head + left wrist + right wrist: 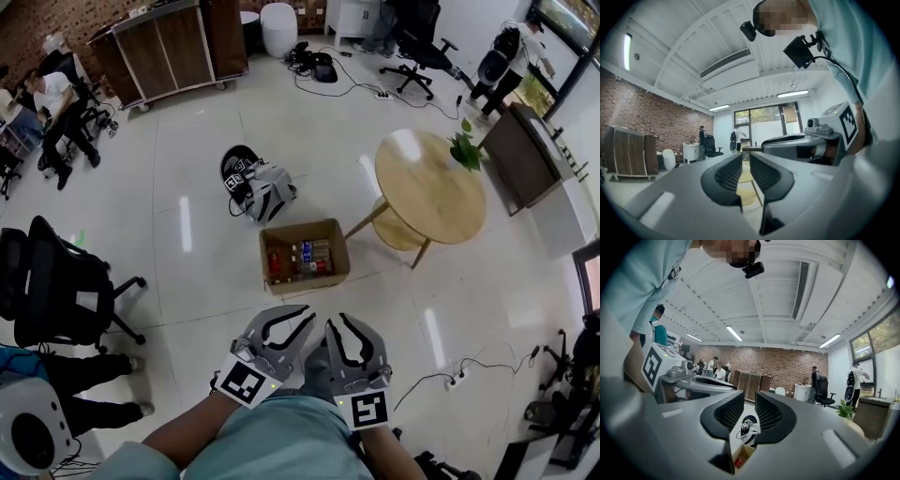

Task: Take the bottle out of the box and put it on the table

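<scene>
left claw (pixel 307 317) and right claw (pixel 337 321) low in the middle, each open a crack, empty, box (pixel 309 281) of bottles (pixel 311 253) above

Bright, even light fills the room, from long white ceiling strip lights (pixel 734 333) and daylight through the tall far windows (pixel 764 119). The glossy pale tiled floor (pixel 185 223) shows streaks of glare; shadows are soft. Both gripper views bulge, with dark rounded corners, and the near grey plastic left gripper (pixel 746 161) and grey plastic right gripper (pixel 750 401) look soft.
</scene>
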Available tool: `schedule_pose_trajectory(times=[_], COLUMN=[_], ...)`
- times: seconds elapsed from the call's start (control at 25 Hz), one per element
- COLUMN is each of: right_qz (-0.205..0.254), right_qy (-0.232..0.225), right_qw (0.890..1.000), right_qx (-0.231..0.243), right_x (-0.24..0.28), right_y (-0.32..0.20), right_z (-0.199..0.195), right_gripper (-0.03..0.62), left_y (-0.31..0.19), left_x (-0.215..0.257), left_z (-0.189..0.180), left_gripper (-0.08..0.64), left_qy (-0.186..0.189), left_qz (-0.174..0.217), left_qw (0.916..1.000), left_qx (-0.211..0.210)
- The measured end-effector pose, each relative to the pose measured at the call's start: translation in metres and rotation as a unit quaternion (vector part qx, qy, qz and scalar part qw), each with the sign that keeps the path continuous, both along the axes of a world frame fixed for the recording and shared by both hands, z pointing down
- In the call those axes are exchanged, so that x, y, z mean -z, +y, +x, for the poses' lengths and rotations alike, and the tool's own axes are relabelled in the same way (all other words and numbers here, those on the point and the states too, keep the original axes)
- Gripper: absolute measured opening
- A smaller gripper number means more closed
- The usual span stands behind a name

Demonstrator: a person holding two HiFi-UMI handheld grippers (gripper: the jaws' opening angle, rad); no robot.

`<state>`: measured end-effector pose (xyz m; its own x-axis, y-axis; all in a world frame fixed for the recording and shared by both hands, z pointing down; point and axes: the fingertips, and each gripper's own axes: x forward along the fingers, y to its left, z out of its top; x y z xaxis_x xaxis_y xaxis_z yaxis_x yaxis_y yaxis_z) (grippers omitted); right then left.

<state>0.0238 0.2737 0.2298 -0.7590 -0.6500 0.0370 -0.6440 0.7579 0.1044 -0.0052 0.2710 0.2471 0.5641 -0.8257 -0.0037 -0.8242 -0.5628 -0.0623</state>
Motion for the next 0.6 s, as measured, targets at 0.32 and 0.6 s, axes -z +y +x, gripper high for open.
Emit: schedule_pose_trajectory(times=[0.32,0.6], right_qz=[0.005,-0.023], right_qy=[-0.029,-0.048], right_qw=[0.998,0.994], right_qx=[0.054,0.095], right_x=[0.006,-0.008], right_y=[-0.085,-0.126], right_z=[0.064,0.082], right_gripper=[0.058,0.114], left_y=[-0.081,-0.122], left_x=[0.010,-0.001], left_z=[0.046,0.077], left_gripper=[0.048,0.046], left_qy=[0.016,0.011], left_qz=[-0.011,-0.034], left_qw=[0.9988,0.9986], left_qx=[0.044,0.039])
